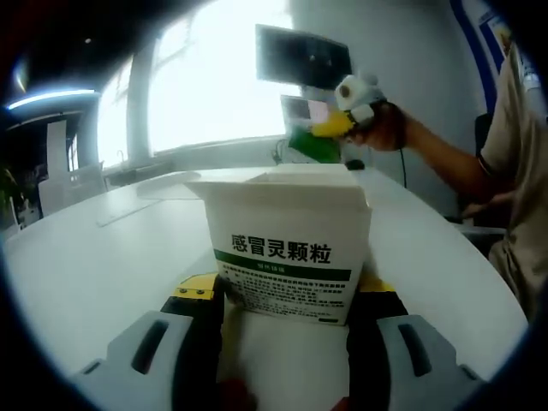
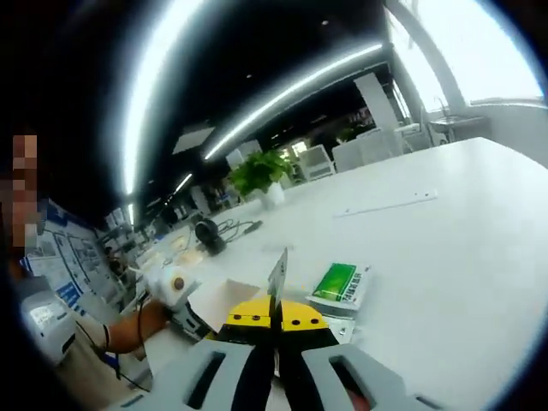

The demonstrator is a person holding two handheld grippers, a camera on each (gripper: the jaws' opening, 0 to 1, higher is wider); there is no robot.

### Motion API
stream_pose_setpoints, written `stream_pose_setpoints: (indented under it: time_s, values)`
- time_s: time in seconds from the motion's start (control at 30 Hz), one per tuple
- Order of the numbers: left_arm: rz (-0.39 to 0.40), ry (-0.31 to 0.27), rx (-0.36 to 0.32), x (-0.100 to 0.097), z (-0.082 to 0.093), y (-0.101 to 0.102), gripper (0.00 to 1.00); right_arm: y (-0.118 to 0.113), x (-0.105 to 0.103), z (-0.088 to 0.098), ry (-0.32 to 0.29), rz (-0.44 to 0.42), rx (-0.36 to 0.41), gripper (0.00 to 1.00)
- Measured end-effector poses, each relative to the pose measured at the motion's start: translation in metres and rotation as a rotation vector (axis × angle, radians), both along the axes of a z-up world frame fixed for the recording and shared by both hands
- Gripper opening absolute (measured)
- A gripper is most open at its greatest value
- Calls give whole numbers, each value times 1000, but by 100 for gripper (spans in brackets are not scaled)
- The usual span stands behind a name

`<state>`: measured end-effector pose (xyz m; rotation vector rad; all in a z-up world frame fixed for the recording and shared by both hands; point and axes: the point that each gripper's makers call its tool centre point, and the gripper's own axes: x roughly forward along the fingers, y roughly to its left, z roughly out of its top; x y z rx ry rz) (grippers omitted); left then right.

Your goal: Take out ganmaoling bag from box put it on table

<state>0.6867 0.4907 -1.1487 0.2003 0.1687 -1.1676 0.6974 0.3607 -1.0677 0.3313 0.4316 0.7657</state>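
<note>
White ganmaoling box (image 1: 287, 248) clamped between jaws of left gripper (image 1: 287, 321), standing upright on white table (image 1: 94, 265), lid flaps open. Thin silvery bag (image 2: 276, 278) pinched edge-on in closed jaws of right gripper (image 2: 276, 330), held above table. Green-labelled packet (image 2: 340, 284) seen lying flat just beyond.

Office: monitor (image 1: 302, 56), white table (image 2: 445, 214), potted plant (image 2: 257, 175).

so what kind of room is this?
Likely an open office or lab: long white table, monitor by big windows, ceiling strip lights, potted plant.
</note>
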Motion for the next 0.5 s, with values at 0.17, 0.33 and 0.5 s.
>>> stream_pose_setpoints:
  time_s: [0.17,0.33,0.5]
  values:
    - [1,0,0,0,0,0,48,2,0,-16,53,-22,21,0]
    - [1,0,0,0,0,0,48,3,3,-26,89,-37,42,0]
    - [1,0,0,0,0,0,48,2,7,-45,129,-52,-12,0]
